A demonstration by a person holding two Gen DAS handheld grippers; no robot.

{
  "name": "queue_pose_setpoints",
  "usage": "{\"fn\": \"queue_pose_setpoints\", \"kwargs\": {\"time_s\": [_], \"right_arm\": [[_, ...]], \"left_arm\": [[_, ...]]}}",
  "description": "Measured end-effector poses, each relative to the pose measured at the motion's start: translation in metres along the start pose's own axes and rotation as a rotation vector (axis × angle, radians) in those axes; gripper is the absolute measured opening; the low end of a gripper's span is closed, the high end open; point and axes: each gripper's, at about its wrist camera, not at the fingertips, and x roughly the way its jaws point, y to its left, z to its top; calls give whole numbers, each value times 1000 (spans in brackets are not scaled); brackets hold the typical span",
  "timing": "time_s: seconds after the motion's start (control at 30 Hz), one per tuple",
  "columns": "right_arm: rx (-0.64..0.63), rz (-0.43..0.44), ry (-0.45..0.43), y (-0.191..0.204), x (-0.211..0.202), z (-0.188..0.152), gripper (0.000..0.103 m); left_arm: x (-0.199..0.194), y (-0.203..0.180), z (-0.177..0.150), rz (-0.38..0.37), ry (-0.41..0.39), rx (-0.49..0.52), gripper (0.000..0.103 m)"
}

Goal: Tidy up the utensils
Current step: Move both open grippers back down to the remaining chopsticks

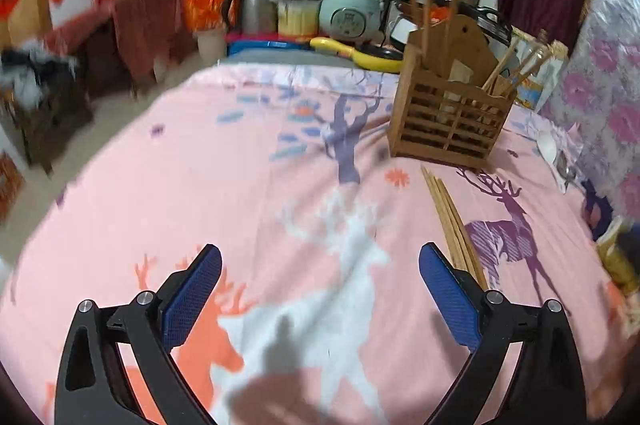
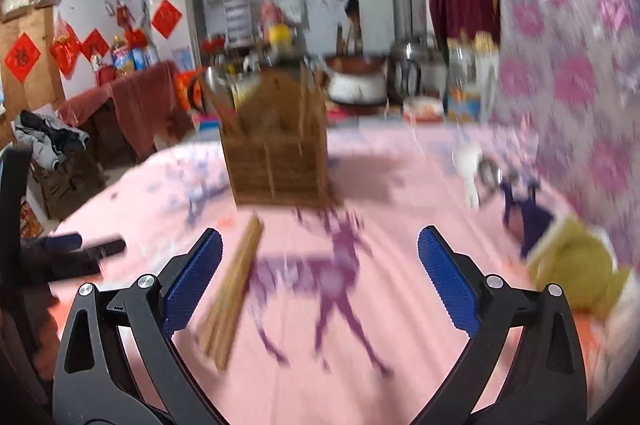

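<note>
left gripper (image 1: pixel 320 289): gaping wide, empty
right gripper (image 2: pixel 320 277): spreading wide, empty
risk: loose chopsticks (image 2: pixel 230 301) lower left rolling, missing wooden holder (image 2: pixel 276 149)

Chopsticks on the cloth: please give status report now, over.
Left gripper open, empty. Right gripper open, empty. Chopsticks loose on cloth before wooden holder. Nothing blocking.

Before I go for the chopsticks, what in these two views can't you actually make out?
- Chopsticks: left wrist view, near ends hidden behind a blue finger; right wrist view, motion blur, count unclear.
- Wooden holder: contents of its compartments hidden behind the slats; blurred in the right wrist view.
- White spoon and a metal item beside it: blurred, and small near the edge in the left wrist view.
</note>
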Motion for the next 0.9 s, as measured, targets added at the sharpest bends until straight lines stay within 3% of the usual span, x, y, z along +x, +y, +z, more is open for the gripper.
{"fn": "queue_pose_setpoints", "kwargs": {"time_s": [0.2, 0.37, 0.57, 0.67, 0.8, 0.9], "right_arm": [[10, 78, 126, -15, 5, -24, 95], [-33, 177, 232, 1, 13, -40, 92], [-245, 212, 292, 47, 15, -59, 78], [-354, 215, 337, 69, 21, -68, 66], [-315, 196, 442, 64, 43, -71, 48], [-218, 100, 422, 41, 48, -64, 34]], "left_arm": [[5, 18, -19, 52, 50, -52, 97], [12, 29, -22, 27, 95, -99, 97], [18, 17, -23, 38, 119, -44, 97], [19, 10, -24, 58, 119, -14, 97], [19, 7, -25, 60, 120, 2, 97], [19, 5, -25, 60, 118, 11, 97]]}}
